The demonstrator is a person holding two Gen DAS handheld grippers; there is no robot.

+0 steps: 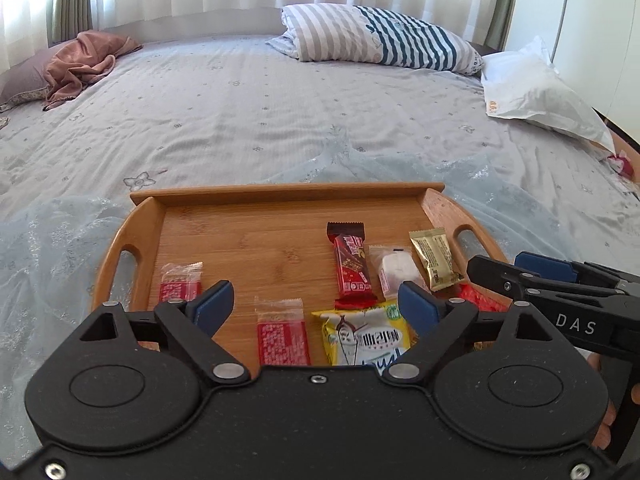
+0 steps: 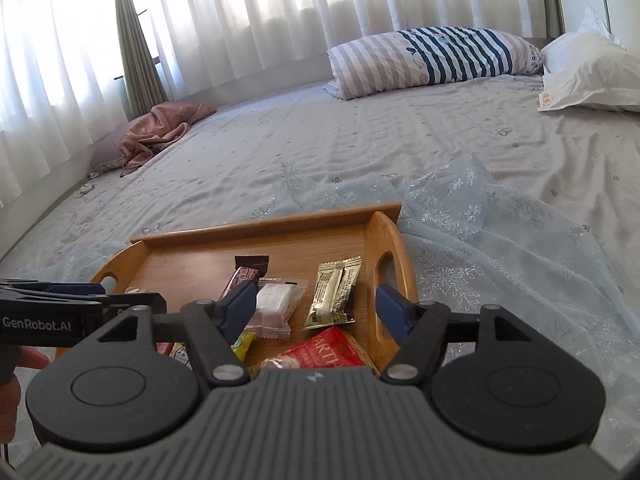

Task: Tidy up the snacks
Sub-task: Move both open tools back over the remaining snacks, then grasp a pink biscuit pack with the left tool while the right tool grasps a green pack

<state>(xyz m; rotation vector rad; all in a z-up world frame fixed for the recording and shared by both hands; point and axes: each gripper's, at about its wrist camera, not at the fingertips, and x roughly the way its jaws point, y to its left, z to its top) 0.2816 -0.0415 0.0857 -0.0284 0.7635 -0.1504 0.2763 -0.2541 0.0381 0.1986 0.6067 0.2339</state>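
Both hand-held grippers, left [image 1: 314, 306] and right [image 2: 316, 310], hang with jaws apart and empty; ahead, snacks [image 1: 352, 268] already lie in the wooden tray [image 1: 280, 192], seemingly nearly organized.

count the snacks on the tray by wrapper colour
red and clear packets: 2
red bar with dark end: 1
clear packet with a white piece: 1
gold packet: 1
yellow and white packet: 1
red bag: 1
total: 7 on the wooden tray
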